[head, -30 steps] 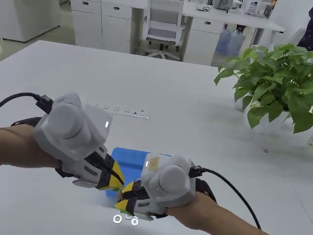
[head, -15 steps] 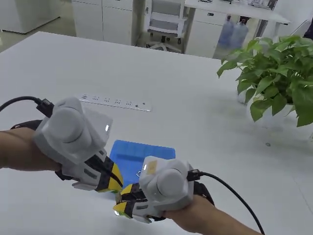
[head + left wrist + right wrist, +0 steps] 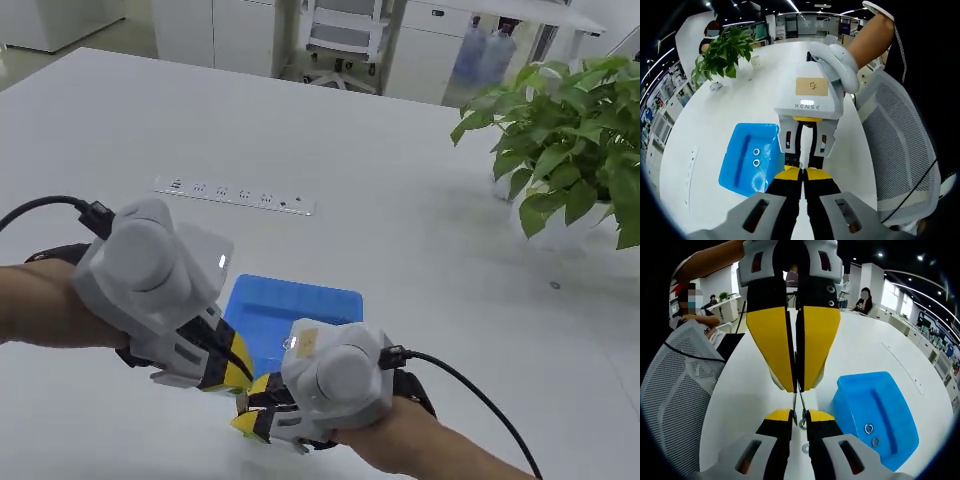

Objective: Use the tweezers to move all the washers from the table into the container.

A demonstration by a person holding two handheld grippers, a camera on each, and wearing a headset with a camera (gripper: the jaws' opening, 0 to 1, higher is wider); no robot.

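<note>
Head view: a white desk [image 3: 420, 240] carries a flat white power strip [image 3: 232, 196] and, at the far right, a leafy green plant [image 3: 570, 110]. An office chair [image 3: 340, 30] stands beyond the desk. The blue plastic container [image 3: 300, 305] lies near the front edge, partly covered by the bulky grey bodies of the left gripper [image 3: 235, 372] and the right gripper [image 3: 250, 408]. Their yellow-and-black tips meet just in front of the container.

Left gripper view: the left gripper is clenched, its yellow pads pressed to a thin line. The pale tweezers [image 3: 802, 155] run from them straight into the facing right gripper. The container is a shallow rectangular tray, just beside the grippers. Two small metal ring washers [image 3: 756, 151] rest in its groove. A mesh chair [image 3: 895, 145] sits beside the desk.

Right gripper view: the right gripper is closed on the slim metal legs of the tweezers, as is the left gripper opposite. One washer [image 3: 805, 448] lies on the desk under the tips. A second ring sits at the tweezers' tip; whether it is pinched cannot be told.
</note>
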